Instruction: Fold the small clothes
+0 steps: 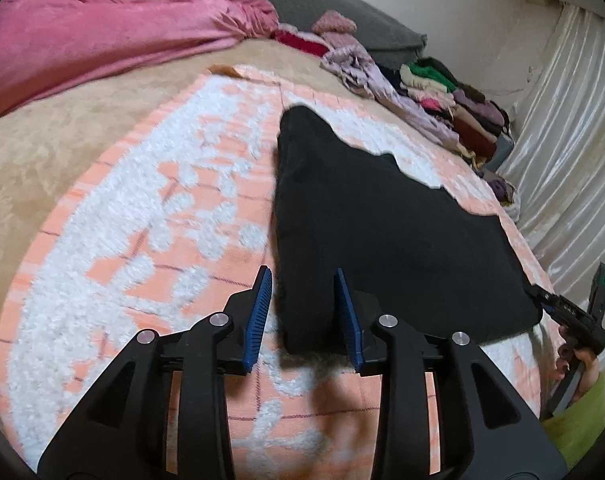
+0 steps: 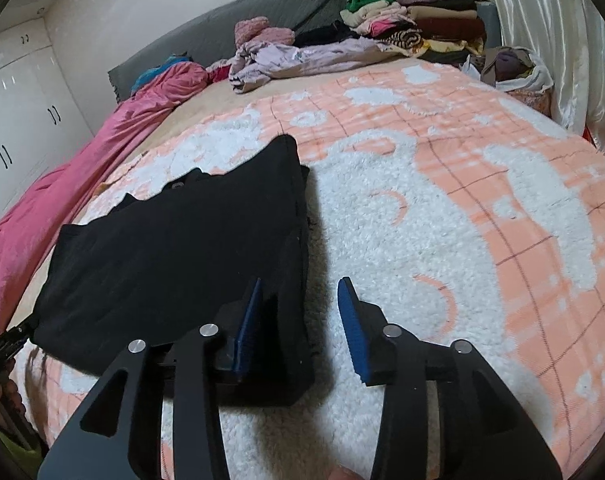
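A black garment (image 1: 382,236) is seen lying flat on the orange-and-white blanket (image 1: 150,208) that covers the bed, near the blanket's front edge. It appears to have been folded at least once: a doubled, straight edge is visible along one side in both wrist views, while the far edge is left uneven, with a small flap sticking out. From this it is judged that folding is under way but not finished, and that at least one more fold is needed before the piece can be counted as done.

The left claw (image 1: 304,312) is held released, its blue pads standing apart over the garment's near left corner, with no cloth pressed between them. The right claw (image 2: 300,320) is likewise released; its jaws straddle the garment's near right edge without clenching it.

Toward the bed's far corner, a stack of folded clothes (image 2: 422,24) is seen, and beside it a crumpled lilac garment (image 2: 294,60) that is judged still to be folded.
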Tool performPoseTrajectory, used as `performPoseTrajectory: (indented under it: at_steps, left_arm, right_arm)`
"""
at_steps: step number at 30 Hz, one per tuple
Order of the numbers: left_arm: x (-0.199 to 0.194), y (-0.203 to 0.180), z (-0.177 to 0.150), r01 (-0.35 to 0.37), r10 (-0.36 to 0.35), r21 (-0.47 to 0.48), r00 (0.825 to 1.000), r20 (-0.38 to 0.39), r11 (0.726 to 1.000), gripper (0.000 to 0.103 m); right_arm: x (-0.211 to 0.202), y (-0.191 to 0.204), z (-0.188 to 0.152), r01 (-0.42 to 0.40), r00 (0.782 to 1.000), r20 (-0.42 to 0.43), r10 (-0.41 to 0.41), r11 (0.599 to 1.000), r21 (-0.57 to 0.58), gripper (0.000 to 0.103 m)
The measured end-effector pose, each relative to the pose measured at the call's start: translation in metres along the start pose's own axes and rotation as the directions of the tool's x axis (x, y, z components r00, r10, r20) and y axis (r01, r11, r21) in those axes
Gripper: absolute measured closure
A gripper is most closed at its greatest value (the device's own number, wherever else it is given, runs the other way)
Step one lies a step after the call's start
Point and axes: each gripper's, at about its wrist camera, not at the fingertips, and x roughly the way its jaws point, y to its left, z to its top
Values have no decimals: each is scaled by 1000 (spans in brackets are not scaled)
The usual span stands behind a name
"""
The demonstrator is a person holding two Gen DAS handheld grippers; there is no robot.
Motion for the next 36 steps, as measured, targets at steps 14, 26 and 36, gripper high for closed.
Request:
performPoseTrajectory:
  at_steps: [14,26,36]
  left_arm:
    - [-22,-4,2,-108,106,20,991,85,994,54]
    - [-23,-40,10,-136,124,111,986,108,984,44]
    - [-10,-71,22,-101,86,177,992,93,979,34]
  right_arm:
    - [-26,32,4,-24,995,91,34,994,-107,42]
    - [-23,58,8,-53,992,107,73,983,-175,29]
    - [-18,65,11,-57,991,106,79,979,-194,27]
